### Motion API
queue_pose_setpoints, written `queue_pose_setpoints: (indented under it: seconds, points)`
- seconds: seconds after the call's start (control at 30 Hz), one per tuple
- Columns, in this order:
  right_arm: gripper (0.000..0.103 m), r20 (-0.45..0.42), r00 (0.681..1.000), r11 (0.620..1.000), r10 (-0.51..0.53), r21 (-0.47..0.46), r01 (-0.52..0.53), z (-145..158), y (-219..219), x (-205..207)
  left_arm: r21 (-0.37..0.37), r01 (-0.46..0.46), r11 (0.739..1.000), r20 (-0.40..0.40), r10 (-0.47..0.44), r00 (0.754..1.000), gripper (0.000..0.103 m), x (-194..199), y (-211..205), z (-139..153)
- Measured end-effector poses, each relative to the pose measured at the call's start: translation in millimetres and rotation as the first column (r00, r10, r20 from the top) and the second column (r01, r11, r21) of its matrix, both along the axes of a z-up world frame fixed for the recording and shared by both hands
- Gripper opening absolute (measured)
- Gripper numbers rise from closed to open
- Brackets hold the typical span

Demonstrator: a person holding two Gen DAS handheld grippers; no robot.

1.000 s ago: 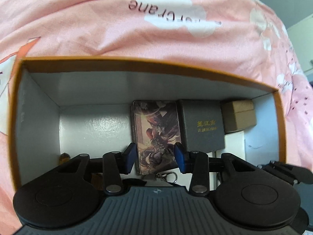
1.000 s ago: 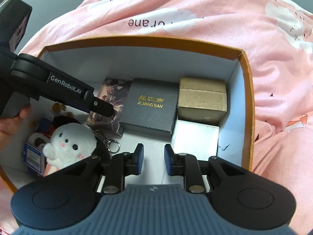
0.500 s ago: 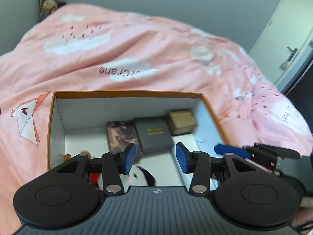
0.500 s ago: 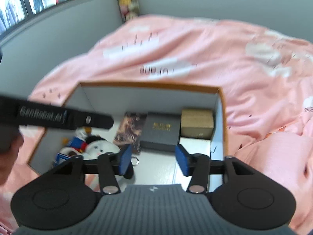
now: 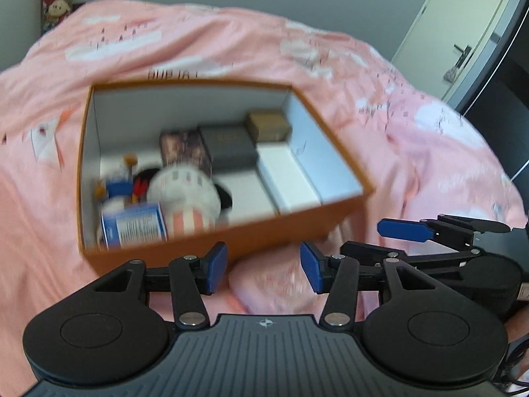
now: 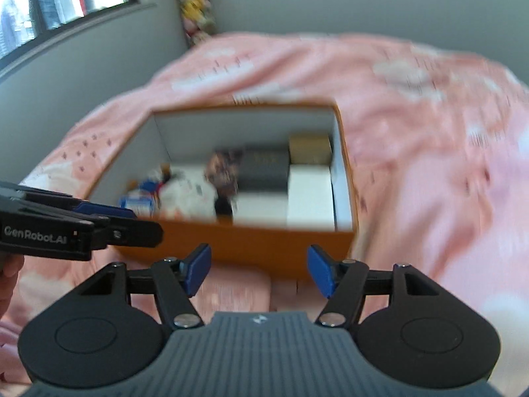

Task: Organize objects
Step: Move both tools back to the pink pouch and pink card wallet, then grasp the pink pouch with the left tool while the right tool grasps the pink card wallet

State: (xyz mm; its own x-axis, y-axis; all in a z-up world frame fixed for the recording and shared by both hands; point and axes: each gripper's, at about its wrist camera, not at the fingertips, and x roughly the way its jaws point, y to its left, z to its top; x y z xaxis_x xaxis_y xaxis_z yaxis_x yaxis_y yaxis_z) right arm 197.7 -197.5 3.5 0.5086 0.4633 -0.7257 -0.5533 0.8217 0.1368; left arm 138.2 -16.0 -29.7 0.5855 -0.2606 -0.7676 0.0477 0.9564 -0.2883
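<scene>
**Inspector:** Location of the orange box (image 5: 297,221)?

**Assistant:** On the pink duvet (image 5: 413,139), just beyond both grippers. Inside, along the right and far sides: one white box (image 5: 287,178), one tan box (image 5: 267,124), one dark grey box (image 5: 231,145), one picture card pack (image 5: 183,149). At left: one white plush (image 5: 185,195), one blue carton (image 5: 132,225), and small toys too blurred to count.

**Inspector:** Grippers?

**Assistant:** Left gripper (image 5: 264,266) and right gripper (image 6: 258,269): both spread apart, empty.

**Inspector:** Risks?

**Assistant:** Soft bedding; a nudge to the near wall could tip the box. The loose left-hand pile may topple.
</scene>
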Motion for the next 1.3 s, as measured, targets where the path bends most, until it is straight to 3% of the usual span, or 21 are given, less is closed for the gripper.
queue_pose_setpoints:
  seconds: [0.2,0.5,0.87,0.97,1.07,1.3]
  points:
    - [0.066,-0.181,0.977,0.993,-0.110,-0.062,0.101,-36,-20,-18,0.035,0.055,0.998,-0.116,-0.050,0.992,0.057,-28,-9,-37]
    - [0.063,-0.318,0.938,0.989,-0.139,-0.092,0.115,-68,-29,-41,-0.054,0.013,0.998,-0.267,-0.028,0.963,0.057,-35,9,-61]
    - [0.062,-0.349,0.936,0.988,-0.047,-0.152,-0.007,-84,-7,-43,-0.033,0.059,0.998,-0.309,-0.067,0.949,0.057,-36,-2,-70]
    - [0.068,-0.332,0.943,0.980,0.021,-0.182,-0.086,-86,6,-41,-0.020,0.068,0.998,-0.316,-0.071,0.946,0.057,-36,-4,-71]
    - [0.069,-0.325,0.945,0.967,0.040,-0.227,-0.119,-90,18,-35,-0.019,0.058,0.998,-0.307,-0.061,0.950,0.057,-37,-2,-69]
    - [0.067,-0.281,0.958,0.964,0.062,-0.232,-0.131,-75,13,-25,-0.111,-0.008,0.994,-0.245,-0.020,0.969,0.058,-30,7,-60]
